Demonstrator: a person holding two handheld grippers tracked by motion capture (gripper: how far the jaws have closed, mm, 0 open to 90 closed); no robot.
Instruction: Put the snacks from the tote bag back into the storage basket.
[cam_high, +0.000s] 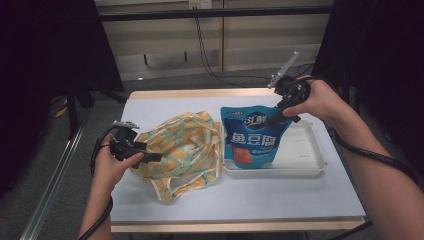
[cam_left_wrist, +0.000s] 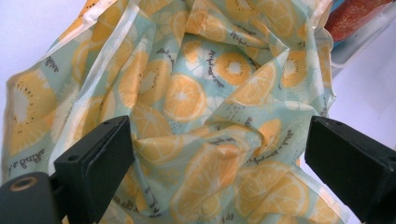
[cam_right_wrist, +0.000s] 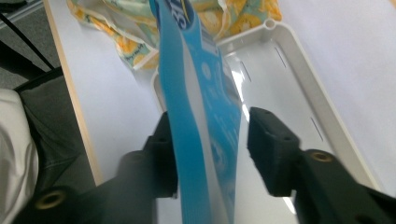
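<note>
A blue snack pouch (cam_high: 252, 137) stands upright at the left end of a white tray (cam_high: 305, 150). My right gripper (cam_high: 277, 117) sits at the pouch's top right corner. In the right gripper view the pouch (cam_right_wrist: 201, 116) runs between the jaws of that gripper (cam_right_wrist: 210, 135): the left pad touches it and the right pad stands apart, so the grip is open. A crumpled cloth bag (cam_high: 185, 150) printed with orange slices lies left of the tray. My left gripper (cam_high: 150, 152) is at the bag's left edge. Its jaws (cam_left_wrist: 219, 149) are spread wide over the cloth (cam_left_wrist: 196, 93), holding nothing.
The white table (cam_high: 280, 195) has bare room in front of the tray and bag. The tray's floor (cam_right_wrist: 299, 74) right of the pouch holds nothing. Dark stands flank the table, and a black cable (cam_high: 205, 55) hangs down the back wall.
</note>
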